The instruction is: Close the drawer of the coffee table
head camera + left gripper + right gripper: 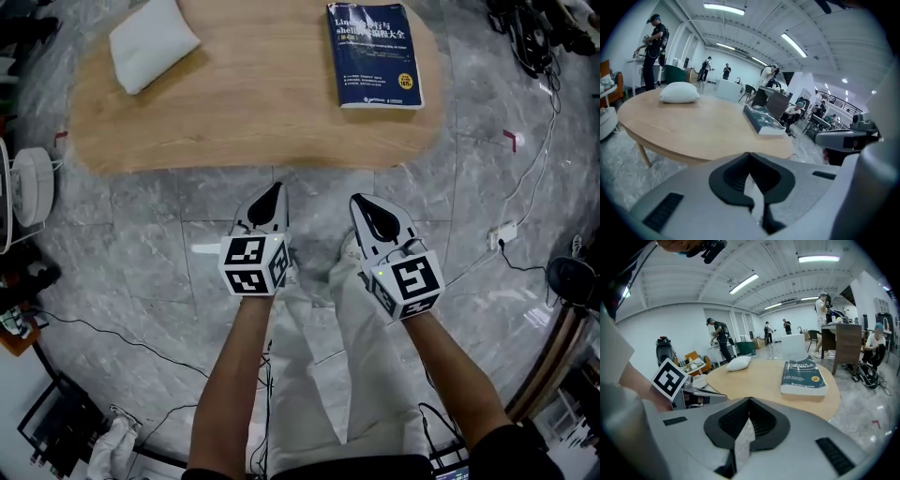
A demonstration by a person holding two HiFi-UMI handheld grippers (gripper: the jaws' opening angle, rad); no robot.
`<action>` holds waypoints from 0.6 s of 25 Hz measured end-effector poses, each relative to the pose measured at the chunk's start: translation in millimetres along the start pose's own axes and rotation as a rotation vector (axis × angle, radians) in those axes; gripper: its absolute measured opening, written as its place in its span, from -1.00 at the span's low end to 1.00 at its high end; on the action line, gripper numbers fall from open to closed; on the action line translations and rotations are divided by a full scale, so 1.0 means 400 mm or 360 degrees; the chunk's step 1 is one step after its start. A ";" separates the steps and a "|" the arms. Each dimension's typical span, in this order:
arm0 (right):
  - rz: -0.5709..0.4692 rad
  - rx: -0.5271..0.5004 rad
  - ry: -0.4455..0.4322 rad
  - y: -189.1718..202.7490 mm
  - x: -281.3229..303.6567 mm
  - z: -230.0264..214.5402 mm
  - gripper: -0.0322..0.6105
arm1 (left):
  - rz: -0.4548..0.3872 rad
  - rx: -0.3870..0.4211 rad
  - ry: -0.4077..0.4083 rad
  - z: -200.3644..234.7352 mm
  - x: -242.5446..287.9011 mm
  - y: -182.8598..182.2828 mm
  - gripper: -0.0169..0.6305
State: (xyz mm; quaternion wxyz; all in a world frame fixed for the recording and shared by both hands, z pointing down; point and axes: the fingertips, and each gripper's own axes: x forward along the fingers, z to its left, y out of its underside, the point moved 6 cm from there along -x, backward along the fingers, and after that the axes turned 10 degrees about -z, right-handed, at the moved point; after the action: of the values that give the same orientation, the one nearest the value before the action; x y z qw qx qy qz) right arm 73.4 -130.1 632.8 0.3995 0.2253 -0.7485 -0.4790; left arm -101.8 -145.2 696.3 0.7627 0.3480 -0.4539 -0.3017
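Note:
The wooden coffee table (253, 155) fills the upper head view; no drawer shows in any view. My left gripper (276, 189) hovers over the floor just short of the table's near edge, jaws shut on nothing. My right gripper (360, 201) is beside it, a little lower, also shut and empty. In the left gripper view the left gripper (750, 154) points at the table's rim (693, 140). Ahead of the right gripper (750, 400) in its own view lies the tabletop (754, 376). Each gripper is apart from the table.
A blue book (375, 54) lies on the table's right part and a white pillow (152, 42) on its left. Cables and a power strip (506, 232) lie on the floor at right. A white round appliance (33, 183) stands at left. People stand in the background.

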 end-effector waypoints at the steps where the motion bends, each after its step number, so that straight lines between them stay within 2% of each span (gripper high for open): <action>1: -0.0003 -0.0002 0.0001 -0.012 -0.005 0.004 -0.86 | -0.0009 0.0009 0.0004 -0.004 -0.011 -0.016 -0.94; 6: -0.0019 -0.0014 0.0006 -0.073 -0.031 0.025 -0.86 | -0.0049 0.0038 0.0002 -0.018 -0.060 -0.092 -0.94; 10: -0.0037 -0.0040 -0.0012 -0.140 -0.049 0.047 -0.86 | -0.0102 0.0008 -0.0010 -0.044 -0.108 -0.156 -0.95; 15: -0.0071 -0.0069 -0.0007 -0.223 -0.079 0.081 -0.86 | -0.0138 0.0046 0.0051 -0.097 -0.169 -0.226 -0.94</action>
State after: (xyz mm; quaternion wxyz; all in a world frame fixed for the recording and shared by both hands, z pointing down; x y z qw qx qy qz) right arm 61.1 -129.1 533.6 0.3917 0.2323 -0.7336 -0.5044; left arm -107.3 -134.6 577.4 0.7509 0.3832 -0.4306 -0.3223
